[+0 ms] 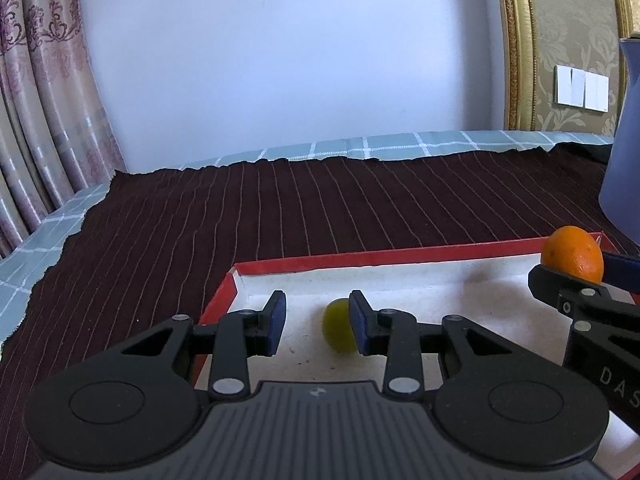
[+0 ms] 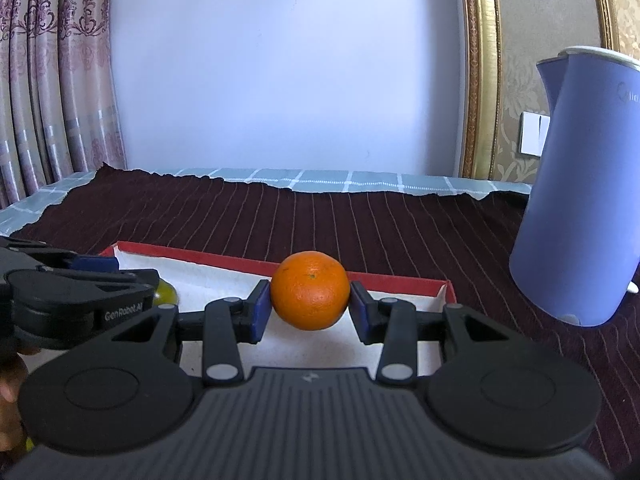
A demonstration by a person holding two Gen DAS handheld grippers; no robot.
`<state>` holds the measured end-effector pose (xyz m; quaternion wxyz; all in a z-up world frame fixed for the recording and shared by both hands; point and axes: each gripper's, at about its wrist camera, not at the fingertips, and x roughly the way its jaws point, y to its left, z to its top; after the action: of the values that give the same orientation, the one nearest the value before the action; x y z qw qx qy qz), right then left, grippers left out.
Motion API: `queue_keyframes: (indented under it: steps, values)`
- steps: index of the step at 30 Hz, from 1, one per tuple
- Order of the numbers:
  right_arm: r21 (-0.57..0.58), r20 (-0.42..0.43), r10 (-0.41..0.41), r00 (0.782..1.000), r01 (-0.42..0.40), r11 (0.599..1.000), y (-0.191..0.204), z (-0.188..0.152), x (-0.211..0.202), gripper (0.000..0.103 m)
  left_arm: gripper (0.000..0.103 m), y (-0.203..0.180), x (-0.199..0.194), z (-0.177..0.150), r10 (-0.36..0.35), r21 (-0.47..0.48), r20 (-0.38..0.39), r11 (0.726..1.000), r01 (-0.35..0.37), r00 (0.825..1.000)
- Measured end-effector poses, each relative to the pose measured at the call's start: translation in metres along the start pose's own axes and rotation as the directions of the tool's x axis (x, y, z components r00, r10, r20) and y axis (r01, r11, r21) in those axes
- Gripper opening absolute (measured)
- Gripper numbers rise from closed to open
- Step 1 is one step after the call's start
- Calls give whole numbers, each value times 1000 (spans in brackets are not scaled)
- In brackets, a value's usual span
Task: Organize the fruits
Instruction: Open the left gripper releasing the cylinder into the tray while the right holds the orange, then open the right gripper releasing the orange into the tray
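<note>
A: Right gripper (image 2: pixel 310 312)?
B: Pinching round orange (image 2: pixel 310 295), dimpled skin, above red-rimmed tray (image 2: pixel 400 280).
A: Left gripper (image 1: pixel 318 320)?
B: Jaws spread, empty. Small green fruit (image 1: pixel 338 326) lies in tray, beside its right finger.

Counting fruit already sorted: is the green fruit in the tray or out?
In. The green fruit rests on the white floor of the red-rimmed tray, beside the left gripper.

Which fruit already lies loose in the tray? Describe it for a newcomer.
On the dark striped cloth lies a shallow red-rimmed white tray. On its floor rests a small round yellow-green fruit, just beyond the open left gripper. Unlike the round orange clamped in the right gripper, nothing grips it.
</note>
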<state>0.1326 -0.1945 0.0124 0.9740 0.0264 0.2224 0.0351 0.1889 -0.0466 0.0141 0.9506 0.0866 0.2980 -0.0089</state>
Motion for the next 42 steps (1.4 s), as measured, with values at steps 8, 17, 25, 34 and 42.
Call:
queue_keyframes:
  steps: [8, 17, 25, 34, 42]
  values:
    - [3, -4, 1, 1000, -1, 1000, -1, -1, 3, 39, 33, 0, 0, 0, 1, -1, -1, 1000, -1, 1000]
    - [-15, -5, 16, 1000, -16, 1000, 5, -2, 6, 39, 34, 0, -1, -1, 2, 2, -1, 1000, -2, 1000]
    - [-34, -10, 19, 1000, -19, 999, 10, -4, 7, 39, 34, -3, -3, -2, 4, 17, 2, 1000, -4, 1000]
    - [-49, -12, 22, 1000, -23, 999, 12, -5, 6, 40, 35, -4, -3, -3, 3, 25, 2, 1000, -3, 1000]
    - [-68, 10, 3, 1000, -2, 998, 15, -6, 4, 55, 42, -4, -4, -3, 12, 26, 1, 1000, -12, 1000]
